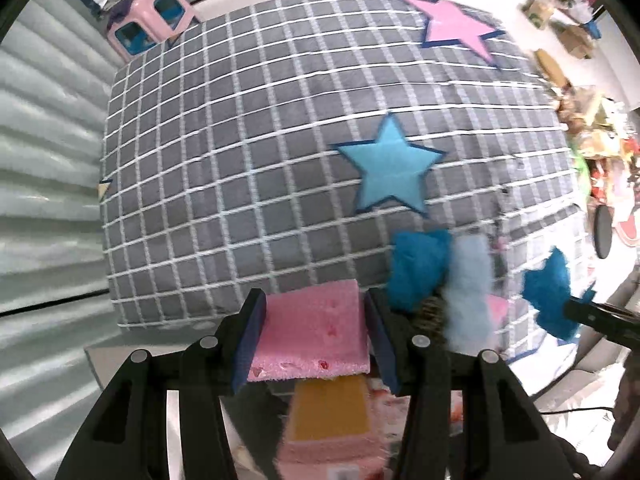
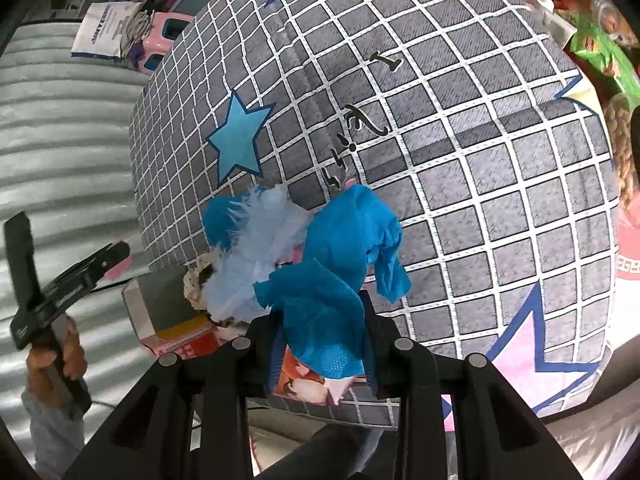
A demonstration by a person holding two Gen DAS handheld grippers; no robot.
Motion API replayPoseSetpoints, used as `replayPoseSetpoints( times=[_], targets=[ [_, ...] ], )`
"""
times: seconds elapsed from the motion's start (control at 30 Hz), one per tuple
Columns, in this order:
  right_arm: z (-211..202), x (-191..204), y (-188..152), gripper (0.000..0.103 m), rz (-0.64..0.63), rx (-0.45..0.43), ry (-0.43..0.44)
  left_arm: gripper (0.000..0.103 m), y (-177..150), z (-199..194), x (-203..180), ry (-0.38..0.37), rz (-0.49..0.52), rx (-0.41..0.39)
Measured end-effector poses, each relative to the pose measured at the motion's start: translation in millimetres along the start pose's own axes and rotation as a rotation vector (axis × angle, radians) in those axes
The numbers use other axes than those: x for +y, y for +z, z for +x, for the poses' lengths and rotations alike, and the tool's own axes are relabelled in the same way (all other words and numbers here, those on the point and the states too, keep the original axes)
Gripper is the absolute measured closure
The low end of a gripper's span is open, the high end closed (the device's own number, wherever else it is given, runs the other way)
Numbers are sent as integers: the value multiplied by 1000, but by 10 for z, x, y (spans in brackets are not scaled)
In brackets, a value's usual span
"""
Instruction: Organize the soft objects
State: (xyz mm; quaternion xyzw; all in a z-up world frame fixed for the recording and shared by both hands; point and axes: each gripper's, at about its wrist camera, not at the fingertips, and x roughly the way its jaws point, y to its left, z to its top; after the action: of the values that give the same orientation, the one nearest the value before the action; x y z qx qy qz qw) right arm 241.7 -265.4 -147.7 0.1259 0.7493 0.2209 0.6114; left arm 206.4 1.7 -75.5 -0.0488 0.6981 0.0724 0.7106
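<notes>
The left gripper (image 1: 314,344) has its jaws half open and closed on a pink sponge (image 1: 310,336), lying flat between the jaws, its long side across them. The right gripper (image 2: 322,344) is nearly closed on a blue cloth (image 2: 340,264), which points forward beyond the jaws

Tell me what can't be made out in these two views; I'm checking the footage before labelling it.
- Left wrist view: the box under the pink sponge is mostly hidden by the sponge and the left gripper; its print is blurred.
- Left wrist view: the light blue fluffy item is motion-blurred; its shape is unclear.
- Right wrist view: the right gripper fingertips are covered by the blue cloth.
- Right wrist view: the shelf clutter at the right edge is cut off.
</notes>
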Motion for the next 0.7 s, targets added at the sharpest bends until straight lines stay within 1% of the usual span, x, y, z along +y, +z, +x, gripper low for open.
replayPoseSetpoints(
  times=[0.07, 0.23, 0.3, 0.47, 0.7],
  targets=[
    [-12, 11, -26, 69, -14, -5, -9, 49, -124, 74, 19, -16, 14, -10],
    [-36, 67, -118, 69, -44, -20, -21, 49, -399, 3, -216, -52, 38, -33],
    [-63, 110, -144, 69, -59, -27, -24, 49, -452, 38, -188, -63, 34, -39],
    [-136, 359, -199, 69, -119, -53, -17, 49, -564, -90, -97, -63, -21, -81],
    [-156, 825, -340, 69, -222, -77, -3, 49, -819, -255, 177, -46, -105, -139]
  ],
)
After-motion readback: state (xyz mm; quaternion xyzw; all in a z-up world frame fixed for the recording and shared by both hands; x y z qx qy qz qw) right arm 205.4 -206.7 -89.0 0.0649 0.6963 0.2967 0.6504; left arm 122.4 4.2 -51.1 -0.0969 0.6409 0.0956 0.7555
